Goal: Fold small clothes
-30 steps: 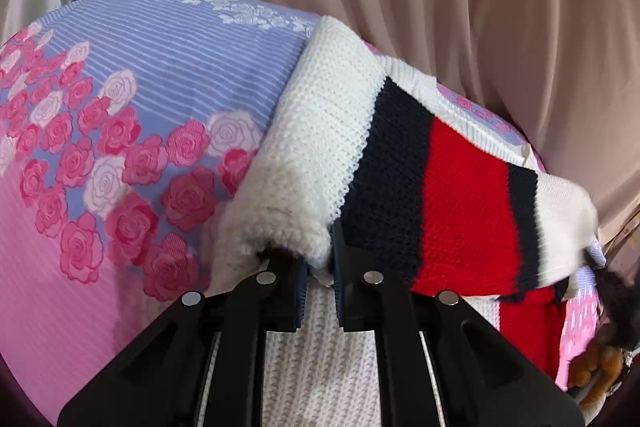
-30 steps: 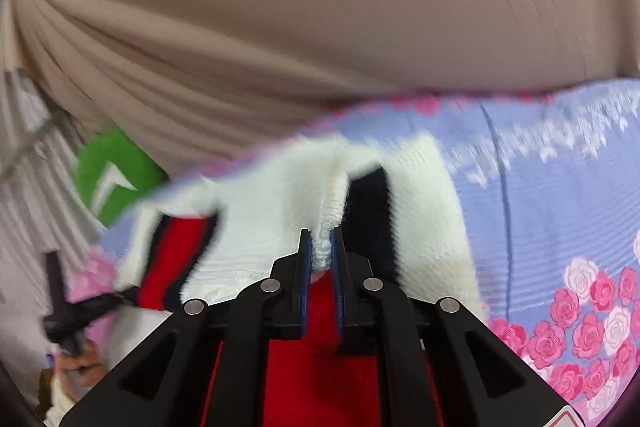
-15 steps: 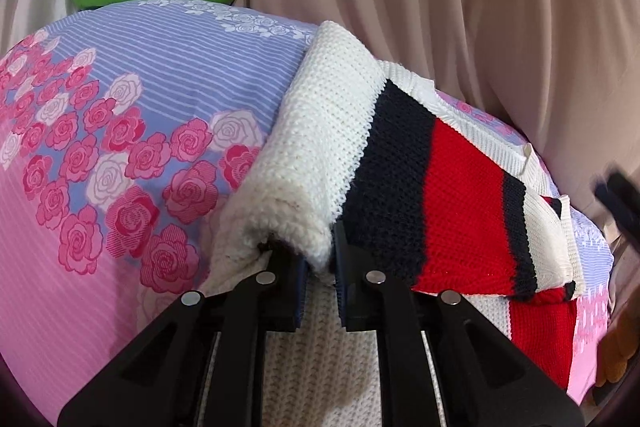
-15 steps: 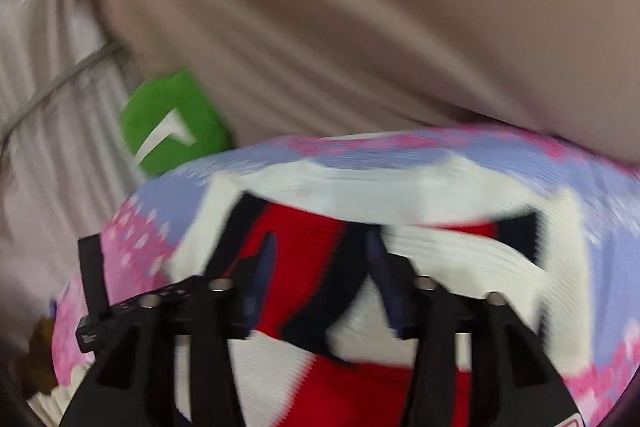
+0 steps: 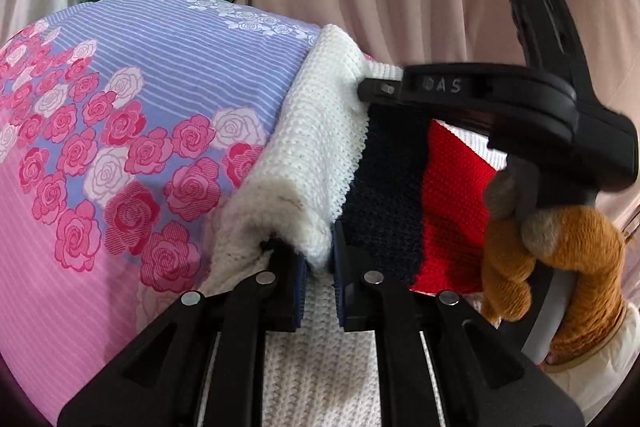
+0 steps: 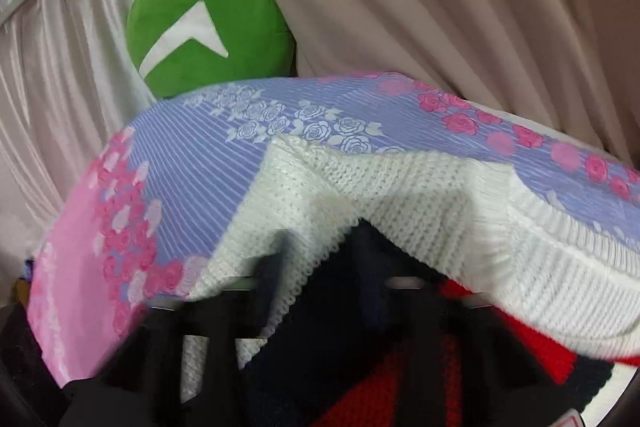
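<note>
Left wrist view, grip: left gripper [image 5: 320, 269] has its fingers clamped on a rolled white fold of the knit sweater [image 5: 384, 187], at 6 o'clock in the frame.
Left wrist view, sweater: it lies on the rose-print bedsheet [image 5: 132, 131], running from 6 toward 12 o'clock, with navy and red bands to the right of the white.
Left wrist view, other tool: right gripper [image 5: 374, 89] reaches in from 3 o'clock and its tip touches the sweater's far white edge; from this side I cannot tell how its fingers stand.
Left wrist view, risk: the pinch holds only a small bunch of loose knit, so a hard pull could stretch it or let it slip out.
Right wrist view, grip: right gripper [image 6: 332, 279] is blurred and half buried under knit at 6 o'clock; fingers open or closed, cannot tell.
Right wrist view, sweater: white ribbed hem [image 6: 560, 239] sags toward 4 o'clock over navy and red.
Right wrist view, risk: if this end is not truly caught, the fold would likely land crooked or bunched.
Right wrist view, background: green cushion [image 6: 208, 23] at 11 o'clock, well apart.
</note>
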Available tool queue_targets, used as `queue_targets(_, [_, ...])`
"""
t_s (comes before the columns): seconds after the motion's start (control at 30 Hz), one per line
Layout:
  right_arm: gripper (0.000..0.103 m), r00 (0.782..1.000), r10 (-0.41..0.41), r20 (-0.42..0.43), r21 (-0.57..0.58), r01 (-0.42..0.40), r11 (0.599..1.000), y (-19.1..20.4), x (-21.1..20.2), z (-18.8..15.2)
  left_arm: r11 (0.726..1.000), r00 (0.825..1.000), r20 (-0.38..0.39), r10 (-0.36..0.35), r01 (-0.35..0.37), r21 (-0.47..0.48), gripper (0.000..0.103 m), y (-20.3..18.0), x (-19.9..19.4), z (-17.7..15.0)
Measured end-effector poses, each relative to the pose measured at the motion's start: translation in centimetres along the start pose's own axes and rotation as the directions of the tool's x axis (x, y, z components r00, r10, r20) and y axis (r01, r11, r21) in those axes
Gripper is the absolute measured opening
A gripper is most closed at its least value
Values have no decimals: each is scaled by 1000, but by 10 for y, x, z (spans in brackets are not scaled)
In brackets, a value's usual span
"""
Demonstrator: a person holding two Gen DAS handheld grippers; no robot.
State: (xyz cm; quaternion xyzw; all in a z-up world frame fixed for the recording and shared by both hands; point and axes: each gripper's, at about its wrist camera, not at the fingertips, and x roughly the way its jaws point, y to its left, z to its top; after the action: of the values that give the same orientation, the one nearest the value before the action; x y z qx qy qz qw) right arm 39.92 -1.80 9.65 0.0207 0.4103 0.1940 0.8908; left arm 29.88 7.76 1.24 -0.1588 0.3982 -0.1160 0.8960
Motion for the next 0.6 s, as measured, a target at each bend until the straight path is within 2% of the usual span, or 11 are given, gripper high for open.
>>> queue_targets(0.07, [0, 997, -1, 83, -26, 3, 1000, 7, -19, 11, 1000, 1000, 9, 8, -8, -2, 10, -1, -2, -1])
queue_targets(0.17, [0, 983, 56, 177, -3, -56, 998, 6, -42, 23, 1000, 1000, 11, 15, -15, -1, 10, -3, -2, -2])
queue_targets(0.23, [0, 986, 9, 167, -5, -9, 1000, 3, -30, 25, 1000, 1000, 7, 15, -15, 0, 10, -3, -1, -3])
queue_targets(0.33, [3, 997, -5, 73, 34, 2, 999, -13, 1, 19, 1000, 1000, 9, 16, -16, -1, 10, -4, -1, -3])
queue_targets(0.43, [20, 996, 72, 47, 49, -74, 996, -19, 3, 10, 1000, 1000, 9, 11, -11, -7, 10, -3, -2, -3])
queue_targets(0.5, [78, 992, 96, 78, 39, -99, 994, -14, -3, 8, 1000, 1000, 11, -2, 2, -23, 12, 0, -2, -3])
queue_targets(0.53, [86, 991, 89, 95, 29, -92, 995, -10, -4, 7, 999, 1000, 12, -13, 13, -33, 13, 2, -4, -3])
queue_targets(0.57, [87, 992, 75, 103, 8, -76, 997, -6, -1, 7, 999, 1000, 14, -24, 24, -44, 14, 4, -4, -4])
queue_targets(0.6, [80, 996, 43, 72, -24, -42, 999, 0, 7, 9, 998, 999, 19, -33, 34, -55, 16, 6, -5, -4])
